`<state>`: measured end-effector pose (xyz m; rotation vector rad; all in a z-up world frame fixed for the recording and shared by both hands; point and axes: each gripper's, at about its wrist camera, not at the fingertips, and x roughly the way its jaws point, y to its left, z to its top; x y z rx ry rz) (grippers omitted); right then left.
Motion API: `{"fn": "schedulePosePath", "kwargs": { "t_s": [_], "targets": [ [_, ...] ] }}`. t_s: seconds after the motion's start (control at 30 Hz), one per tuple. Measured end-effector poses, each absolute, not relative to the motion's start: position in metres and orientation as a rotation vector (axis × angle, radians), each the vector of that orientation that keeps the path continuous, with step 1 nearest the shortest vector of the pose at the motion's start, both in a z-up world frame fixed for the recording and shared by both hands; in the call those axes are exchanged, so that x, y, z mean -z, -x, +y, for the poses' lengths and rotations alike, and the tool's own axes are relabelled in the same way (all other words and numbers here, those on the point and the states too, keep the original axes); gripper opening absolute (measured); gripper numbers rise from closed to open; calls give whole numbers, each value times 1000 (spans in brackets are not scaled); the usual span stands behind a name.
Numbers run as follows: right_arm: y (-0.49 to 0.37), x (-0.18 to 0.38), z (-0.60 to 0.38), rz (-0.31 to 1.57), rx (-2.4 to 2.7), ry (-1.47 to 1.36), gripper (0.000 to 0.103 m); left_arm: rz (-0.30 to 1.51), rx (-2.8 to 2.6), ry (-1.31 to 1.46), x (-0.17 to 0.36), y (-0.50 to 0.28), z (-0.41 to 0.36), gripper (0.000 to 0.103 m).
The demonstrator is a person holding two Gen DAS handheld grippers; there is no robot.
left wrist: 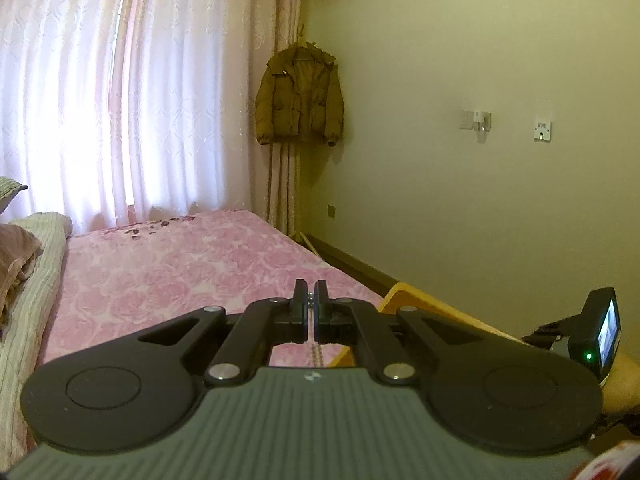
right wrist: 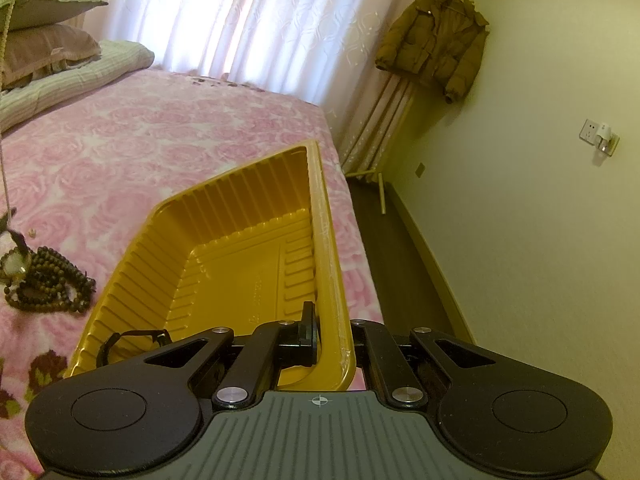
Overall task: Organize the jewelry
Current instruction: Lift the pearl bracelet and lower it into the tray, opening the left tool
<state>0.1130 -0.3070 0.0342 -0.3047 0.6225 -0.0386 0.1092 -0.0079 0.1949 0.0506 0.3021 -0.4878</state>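
My left gripper (left wrist: pixel 311 300) is shut on a thin chain (left wrist: pixel 316 354) that hangs down below its fingertips, high above the pink bedspread (left wrist: pixel 160 264). In the right wrist view the same chain (right wrist: pixel 6 152) drops along the left edge to a pale pendant (right wrist: pixel 14 265), which is beside a pile of brown bead strands (right wrist: pixel 52 284) on the bed. My right gripper (right wrist: pixel 332 328) is shut on the near right rim of a yellow ribbed tray (right wrist: pixel 240 248); its outer finger is hidden behind the tray wall. A black cord bracelet (right wrist: pixel 132 340) lies in the tray's near corner.
Pillows and a folded quilt (right wrist: pixel 60 68) lie at the head of the bed. A curtained window is behind the bed, and a brown jacket (left wrist: pixel 300 96) hangs on the wall. The bed's right edge drops to a dark floor strip (right wrist: pixel 396 264). A small lit screen (left wrist: pixel 604 332) shows at the right.
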Motion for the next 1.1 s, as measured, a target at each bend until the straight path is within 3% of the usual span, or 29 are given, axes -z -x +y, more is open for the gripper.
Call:
{"fn": "schedulePosePath", "kwargs": {
  "t_s": [0.43,1.1],
  "targets": [
    [-114,-34,-308,624,40,305,4,572,474,-76,-87,-154,-25,2],
    [-116,-35,-311,624,37,305,4,370,523,-123,-169,-162,-53,2]
  ]
}}
